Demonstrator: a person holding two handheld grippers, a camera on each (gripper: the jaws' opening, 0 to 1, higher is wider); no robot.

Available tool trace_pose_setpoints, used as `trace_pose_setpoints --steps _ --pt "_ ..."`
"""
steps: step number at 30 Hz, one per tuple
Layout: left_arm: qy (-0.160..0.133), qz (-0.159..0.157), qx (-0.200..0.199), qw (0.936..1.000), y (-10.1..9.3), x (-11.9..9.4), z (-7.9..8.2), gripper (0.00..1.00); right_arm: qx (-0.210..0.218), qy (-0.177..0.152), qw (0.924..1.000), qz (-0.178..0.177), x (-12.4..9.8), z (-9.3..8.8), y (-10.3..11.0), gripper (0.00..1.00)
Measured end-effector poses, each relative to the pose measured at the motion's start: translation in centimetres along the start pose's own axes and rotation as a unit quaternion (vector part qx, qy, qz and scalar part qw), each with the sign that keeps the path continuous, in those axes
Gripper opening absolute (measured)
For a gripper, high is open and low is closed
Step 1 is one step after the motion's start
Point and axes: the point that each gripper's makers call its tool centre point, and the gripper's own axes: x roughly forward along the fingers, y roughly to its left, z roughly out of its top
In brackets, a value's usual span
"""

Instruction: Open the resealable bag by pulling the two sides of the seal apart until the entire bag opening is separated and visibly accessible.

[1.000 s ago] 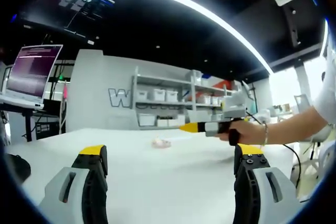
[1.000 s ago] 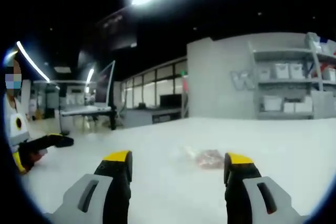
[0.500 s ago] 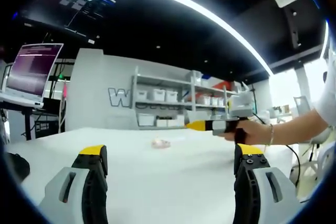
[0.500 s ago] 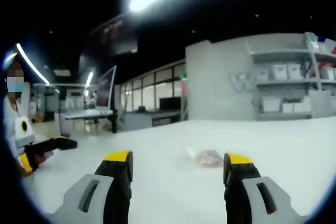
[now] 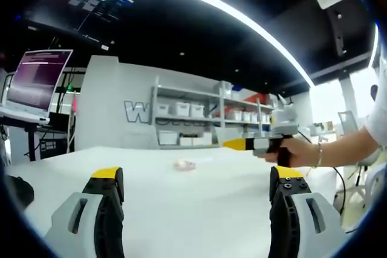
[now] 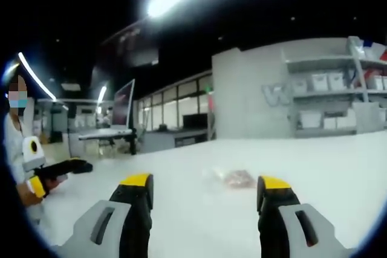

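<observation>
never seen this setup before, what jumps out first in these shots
In the left gripper view, the left tool stands open over a wide white table, with the right tool held above it at the right. A small resealable bag lies untouched mid-table, ahead of the open right tool's jaws.

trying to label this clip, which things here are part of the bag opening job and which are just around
Part of the job:
- resealable bag, lying on the white table, not yet touched
- left gripper, jaws apart
- right gripper, jaws apart

Just around:
- monitor on a stand
- shelves with white bins
- dark object at the table's left edge
</observation>
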Motion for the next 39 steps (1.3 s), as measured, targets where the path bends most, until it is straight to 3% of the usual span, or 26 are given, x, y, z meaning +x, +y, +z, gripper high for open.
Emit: trace_pose_setpoints --steps 39 --pt "-0.01 0.003 -0.003 0.9999 0.2 -0.3 0.3 0.99 0.02 -0.022 0.9995 -0.006 -5.3 0.4 1.1 0.67"
